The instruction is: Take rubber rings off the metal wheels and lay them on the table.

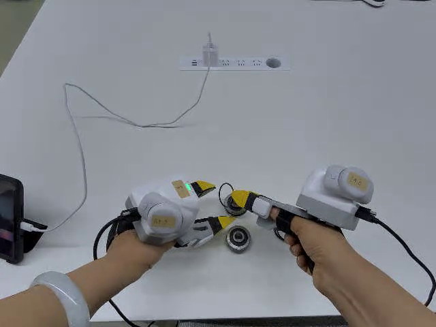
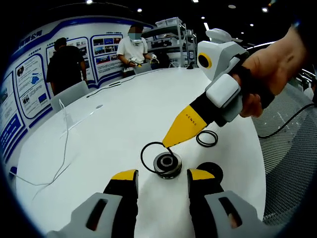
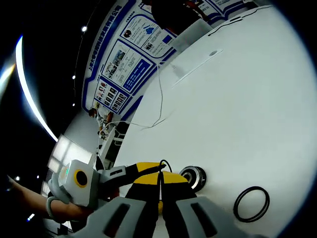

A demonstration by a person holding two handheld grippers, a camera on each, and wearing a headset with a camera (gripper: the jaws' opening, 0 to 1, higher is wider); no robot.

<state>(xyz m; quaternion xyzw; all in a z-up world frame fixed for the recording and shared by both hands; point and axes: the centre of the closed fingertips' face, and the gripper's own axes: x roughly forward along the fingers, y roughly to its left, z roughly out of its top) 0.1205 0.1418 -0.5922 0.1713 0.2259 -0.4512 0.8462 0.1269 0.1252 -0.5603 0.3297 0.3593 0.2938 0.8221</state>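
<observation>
- Work surface: a white table (image 1: 327,122). A power strip (image 1: 235,63) lies at its far side. A white cable (image 1: 82,136) runs from the strip to a phone (image 1: 10,218) at the near-left edge.
- Background, left gripper view: wall posters (image 2: 106,49), a person in a dark top (image 2: 64,67) and a person in a white shirt (image 2: 131,52).
- Left gripper (image 2: 162,174): the jaws are spread wide and grip nothing. A metal wheel (image 2: 167,164) lies flat on the table just ahead of the gap between the yellow tips. Whether the tips touch it cannot be determined.
- Right gripper (image 3: 159,178): the jaws are closed on a strand of a black rubber ring (image 2: 148,151). Part of the loop sits at that wheel. The rest stands clear of it on the side of the left gripper's left jaw.
- A second rubber ring (image 3: 251,203) lies flat and free on the table, out past the right gripper's right jaw and apart from the wheel.
- A second metal wheel (image 1: 238,238) rests just beyond the left gripper's right jaw tip.
</observation>
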